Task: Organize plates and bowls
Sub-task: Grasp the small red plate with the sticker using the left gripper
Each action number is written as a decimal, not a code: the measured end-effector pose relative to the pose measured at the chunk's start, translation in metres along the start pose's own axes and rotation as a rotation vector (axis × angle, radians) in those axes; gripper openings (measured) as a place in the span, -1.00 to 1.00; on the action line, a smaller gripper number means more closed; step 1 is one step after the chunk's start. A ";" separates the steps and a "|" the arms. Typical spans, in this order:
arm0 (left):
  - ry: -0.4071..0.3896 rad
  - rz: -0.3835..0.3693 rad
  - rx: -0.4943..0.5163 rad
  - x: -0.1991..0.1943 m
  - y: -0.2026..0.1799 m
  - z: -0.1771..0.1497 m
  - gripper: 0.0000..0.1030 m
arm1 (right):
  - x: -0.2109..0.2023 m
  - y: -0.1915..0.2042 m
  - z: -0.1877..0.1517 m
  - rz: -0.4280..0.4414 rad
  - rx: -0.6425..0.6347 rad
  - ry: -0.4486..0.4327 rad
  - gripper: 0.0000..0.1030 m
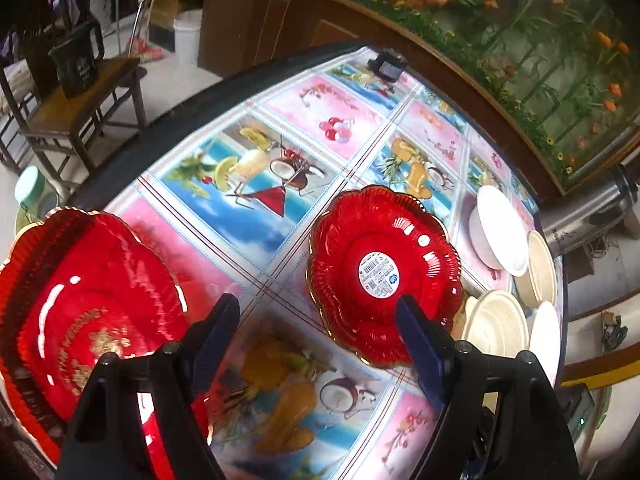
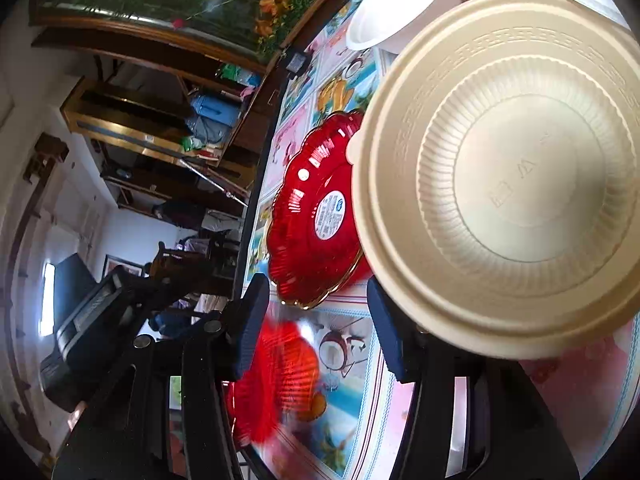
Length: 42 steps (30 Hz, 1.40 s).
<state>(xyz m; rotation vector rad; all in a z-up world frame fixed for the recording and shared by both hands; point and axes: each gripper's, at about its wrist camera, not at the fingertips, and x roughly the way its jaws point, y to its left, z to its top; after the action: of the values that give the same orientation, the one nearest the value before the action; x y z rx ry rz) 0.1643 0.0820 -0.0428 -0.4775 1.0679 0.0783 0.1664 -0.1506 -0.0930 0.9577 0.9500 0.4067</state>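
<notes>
Red plate (image 1: 384, 276) lies at one o'clock beyond the parted, empty left gripper (image 1: 316, 320).
Beige bowl (image 2: 512, 176) is seen at the right gripper (image 2: 316, 320); grip cannot be told.

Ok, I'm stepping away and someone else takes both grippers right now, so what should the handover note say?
Left gripper: open, empty, over the tablecloth between the red plate stack and the single red plate.
Right gripper: open, empty; the beige bowl, base up, sits just beside one finger, not between them.
A white bowl and more bowls cluster loosely near it.
Done: some red plates stacked.
Left: add the single red plate to the stack; probably nest the bowls.
</notes>
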 end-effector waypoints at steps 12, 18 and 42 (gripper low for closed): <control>0.037 -0.088 -0.109 0.028 -0.002 0.000 0.55 | 0.001 -0.016 0.007 -0.012 0.093 -0.043 0.03; -0.014 -0.106 -0.122 0.027 -0.002 0.003 0.53 | 0.001 -0.013 0.007 -0.037 0.076 -0.081 0.02; 0.023 -0.163 -0.038 0.028 -0.016 0.011 0.53 | 0.006 -0.005 0.006 -0.118 -0.008 -0.076 -0.03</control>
<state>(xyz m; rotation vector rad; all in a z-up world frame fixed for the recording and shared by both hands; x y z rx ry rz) 0.1920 0.0681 -0.0572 -0.5999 1.0472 -0.0511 0.1740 -0.1522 -0.0983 0.8990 0.9296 0.2725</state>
